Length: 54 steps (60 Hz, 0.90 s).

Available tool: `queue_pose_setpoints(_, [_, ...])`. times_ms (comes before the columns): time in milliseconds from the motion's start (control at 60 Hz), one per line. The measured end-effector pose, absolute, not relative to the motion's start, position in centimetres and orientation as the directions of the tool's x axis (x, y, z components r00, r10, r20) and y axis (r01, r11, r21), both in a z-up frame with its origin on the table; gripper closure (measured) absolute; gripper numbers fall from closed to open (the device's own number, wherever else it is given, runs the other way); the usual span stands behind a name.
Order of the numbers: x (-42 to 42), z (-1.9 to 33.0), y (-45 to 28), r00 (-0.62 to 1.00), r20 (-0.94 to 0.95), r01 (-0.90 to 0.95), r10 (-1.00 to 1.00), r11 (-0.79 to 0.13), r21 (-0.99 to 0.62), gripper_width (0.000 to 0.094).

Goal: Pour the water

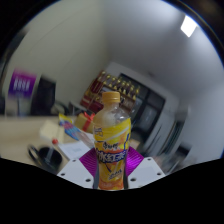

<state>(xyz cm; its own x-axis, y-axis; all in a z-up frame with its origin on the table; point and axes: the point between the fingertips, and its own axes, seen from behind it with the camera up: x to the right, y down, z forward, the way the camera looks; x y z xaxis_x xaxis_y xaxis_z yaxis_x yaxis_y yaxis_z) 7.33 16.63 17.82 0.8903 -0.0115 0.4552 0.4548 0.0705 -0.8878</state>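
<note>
The tool (112, 172) is clenched on a clear plastic bottle of yellow drink with an orange cap (111, 140), holding it upright and lifted above the far cluttered desk (25, 128), apparently so nothing spills before pouring.

bottle (112, 140): clear plastic, yellow-orange liquid inside, orange cap, label band in orange and yellow with dark lettering. gripper (111, 170): white finger bodies, magenta pads (89, 163) on inner faces beside the bottle's lower half. table (25, 130): pale beige. sign (21, 84) on far wall: purple. wall: off-white.
</note>
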Motion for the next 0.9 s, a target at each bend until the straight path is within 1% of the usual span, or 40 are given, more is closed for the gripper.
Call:
queue_pose_setpoints(33, [7.1,17.6,17.1,0.945,0.323,0.322,0.056,0.038,-0.946,0.0603])
queue_pose_setpoints(50, [6.7,16.5,17.0,0.967,0.245,0.244,0.073,0.027,-0.969,0.0601])
queue_pose_setpoints(100, [5.9,15.2,17.3,0.989,0.066,0.070,0.130,-0.026,-0.997,0.0602])
queue_pose_setpoints(117, [5.6,13.3,17.0,0.992,0.000,0.003,0.129,-0.017,-1.000,0.0602])
queue_pose_setpoints(133, [6.3,13.7,16.9,0.989,-0.020,-0.013,0.145,-0.051,-0.999,0.0601])
queue_pose_setpoints(150, [6.4,13.3,16.9,0.988,-0.047,-0.037,0.144,-0.071,-0.997,0.0599])
queue_pose_setpoints(167, [5.7,11.5,17.3,0.988,-0.068,-0.057,0.141,-0.082,-0.995,0.0601])
queue_pose_setpoints(233, [6.6,11.1,17.3,0.986,-0.096,-0.084,0.139,-0.092,-0.992,0.0602])
queue_pose_setpoints(250, [5.8,8.6,17.5,0.984,-0.108,-0.097,0.139,-0.083,-0.992,0.0601])
queue_pose_setpoints(267, [6.9,10.0,17.5,0.984,-0.103,-0.089,0.144,-0.096,-0.991,0.0603])
queue_pose_setpoints(333, [6.5,9.3,17.9,0.982,-0.099,-0.080,0.158,-0.122,-0.989,0.0602])
queue_pose_setpoints(350, [5.3,7.6,18.1,0.983,-0.095,-0.076,0.157,-0.118,-0.990,0.0601])
queue_pose_setpoints(367, [5.3,7.5,18.1,0.984,-0.086,-0.068,0.156,-0.122,-0.990,0.0596])
queue_pose_setpoints(383, [5.3,7.5,18.1,0.985,-0.076,-0.058,0.158,-0.117,-0.991,0.0591])
queue_pose_setpoints(400, [5.0,7.3,18.0,0.985,-0.064,-0.049,0.162,-0.094,-0.994,0.0601])
queue_pose_setpoints(417, [6.5,8.1,17.7,0.985,-0.045,-0.030,0.164,-0.096,-0.995,0.0600])
queue_pose_setpoints(483, [6.4,8.3,17.5,0.985,0.004,0.019,0.171,-0.084,-0.996,0.0604])
queue_pose_setpoints(583, [6.6,8.5,17.4,0.986,-0.001,0.013,0.166,-0.082,-0.997,0.0600])
queue_pose_setpoints(617, [6.8,8.6,17.3,0.986,-0.010,0.005,0.165,-0.086,-0.996,0.0585])
queue_pose_setpoints(633, [6.9,8.6,17.3,0.986,-0.012,0.003,0.165,-0.089,-0.996,0.0574])
queue_pose_setpoints(650, [6.8,8.6,17.6,0.986,-0.015,0.000,0.164,-0.093,-0.996,0.0536])
queue_pose_setpoints(733, [6.9,8.6,17.0,0.986,-0.029,-0.008,0.167,-0.125,-0.992,0.0430])
queue_pose_setpoints(783, [7.0,8.3,16.9,0.986,-0.043,-0.018,0.161,-0.155,-0.988,0.0339])
queue_pose_setpoints(867, [7.2,7.8,15.0,0.979,-0.075,-0.032,0.191,-0.218,-0.975,0.0080])
queue_pose_setpoints(900, [7.1,7.8,14.0,0.978,-0.085,-0.039,0.191,-0.229,-0.973,0.0086])
